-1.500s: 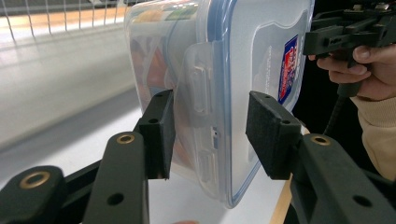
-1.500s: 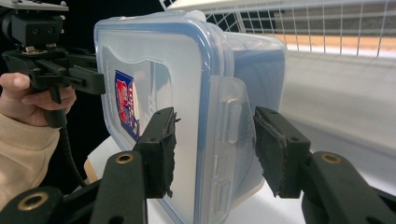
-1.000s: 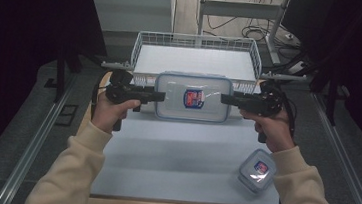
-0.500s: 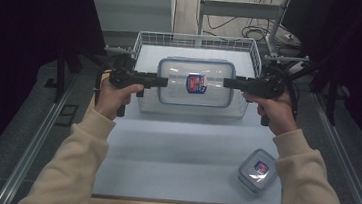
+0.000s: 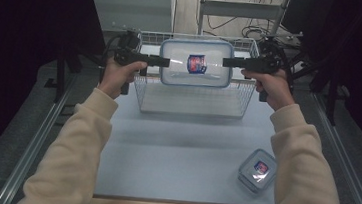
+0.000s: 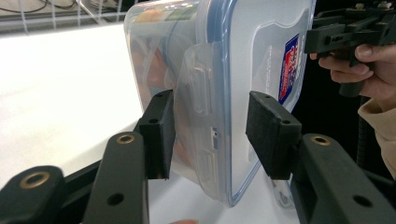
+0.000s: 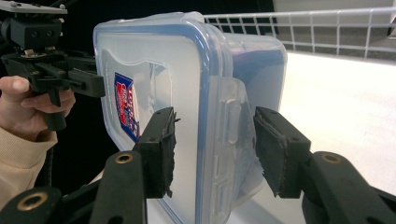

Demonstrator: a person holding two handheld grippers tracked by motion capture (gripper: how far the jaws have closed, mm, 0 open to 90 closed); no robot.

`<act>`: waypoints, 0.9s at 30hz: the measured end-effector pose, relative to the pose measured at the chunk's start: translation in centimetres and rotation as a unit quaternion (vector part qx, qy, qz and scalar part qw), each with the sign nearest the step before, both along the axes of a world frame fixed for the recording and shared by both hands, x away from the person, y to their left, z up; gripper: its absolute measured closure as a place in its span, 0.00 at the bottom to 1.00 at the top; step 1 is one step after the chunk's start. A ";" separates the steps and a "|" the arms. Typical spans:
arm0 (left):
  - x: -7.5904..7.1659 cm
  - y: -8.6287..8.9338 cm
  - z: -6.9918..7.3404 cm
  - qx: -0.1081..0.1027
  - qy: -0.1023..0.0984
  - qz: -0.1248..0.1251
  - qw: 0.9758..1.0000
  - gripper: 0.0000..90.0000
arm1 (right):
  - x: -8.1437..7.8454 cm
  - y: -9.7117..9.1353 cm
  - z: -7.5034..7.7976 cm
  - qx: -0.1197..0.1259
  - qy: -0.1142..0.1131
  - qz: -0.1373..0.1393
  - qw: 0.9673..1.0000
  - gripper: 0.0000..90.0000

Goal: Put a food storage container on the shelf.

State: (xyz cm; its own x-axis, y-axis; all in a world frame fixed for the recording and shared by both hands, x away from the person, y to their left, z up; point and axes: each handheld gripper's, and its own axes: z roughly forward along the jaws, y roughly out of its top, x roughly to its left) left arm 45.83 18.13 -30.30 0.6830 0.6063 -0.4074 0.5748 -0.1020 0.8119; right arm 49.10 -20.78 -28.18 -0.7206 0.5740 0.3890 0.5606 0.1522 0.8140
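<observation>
A large clear container [image 5: 196, 63] with a blue-rimmed lid and a red-and-blue label hangs in the air over the wire basket [image 5: 194, 97]. My left gripper [image 5: 165, 61] is shut on its left end and my right gripper [image 5: 227, 62] on its right end. In the left gripper view the black pads [image 6: 159, 135] stand on either side of the container's [image 6: 224, 70] side latch, with the right gripper [image 6: 336, 35] at the far end. In the right gripper view the container's [image 7: 187, 70] other latch sits between the pads [image 7: 159, 149], and the left gripper [image 7: 70, 77] shows beyond it.
A small clear container [image 5: 258, 171] with the same label sits near the table's front right corner. The pale table top [image 5: 174, 151] lies between the basket and the front edge. Dark frame rails and cables surround the table.
Both hands have carried the large container up and away from the person, from the table in front of the basket to above the basket. The small container has not moved.
</observation>
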 end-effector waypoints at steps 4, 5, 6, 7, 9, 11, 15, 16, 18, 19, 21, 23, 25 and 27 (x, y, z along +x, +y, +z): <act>1.8 0.2 0.2 -0.002 0.007 0.000 1.000 0.59 | 1.7 0.2 0.3 0.001 0.004 -0.003 1.000 0.55; 2.4 0.2 0.2 -0.003 0.010 0.001 1.000 0.59 | 2.2 0.2 0.4 -0.001 0.005 -0.003 1.000 0.55; 2.7 0.2 0.2 -0.004 0.010 0.000 1.000 0.59 | 2.8 0.2 0.5 -0.001 0.010 -0.003 1.000 0.55; 3.2 0.2 0.1 -0.004 0.013 0.000 1.000 0.59 | 3.1 0.2 0.5 0.000 0.011 -0.004 1.000 0.55; 3.9 0.1 -0.1 -0.005 0.019 0.001 1.000 0.59 | 4.0 0.2 0.3 0.000 0.021 -0.005 1.000 0.55; 4.5 0.0 -0.4 -0.006 0.024 0.001 1.000 0.59 | 4.6 0.2 0.1 0.001 0.028 -0.009 1.000 0.55; 5.2 0.0 -0.5 -0.017 0.031 0.001 0.999 0.59 | 5.5 -0.1 -0.5 0.014 0.043 -0.014 0.999 0.55; 5.4 0.0 -0.5 -0.022 0.038 0.003 0.999 0.59 | 5.6 -0.1 -0.5 0.016 0.045 -0.017 0.999 0.55; 5.7 0.0 -0.4 -0.022 0.044 0.002 0.999 0.59 | 5.9 -0.1 -0.5 0.017 0.053 -0.020 0.998 0.54; 5.9 0.1 -0.4 -0.026 0.049 0.004 0.998 0.59 | 6.0 -0.1 -0.4 0.017 0.057 -0.022 0.998 0.54; 6.2 0.0 -0.5 -0.036 0.055 0.010 0.998 0.59 | 6.2 0.0 -0.5 0.022 0.061 -0.032 0.997 0.54; 6.6 0.0 -0.6 -0.048 0.065 0.017 0.997 0.58 | 6.5 -0.1 -0.6 0.030 0.073 -0.041 0.996 0.53; 6.9 0.1 -0.7 -0.057 0.074 0.020 0.995 0.58 | 6.8 0.0 -0.7 0.041 0.088 -0.051 0.994 0.53; 7.3 0.2 -0.9 -0.064 0.081 0.022 0.994 0.57 | 7.1 0.0 -0.7 0.043 0.097 -0.060 0.993 0.53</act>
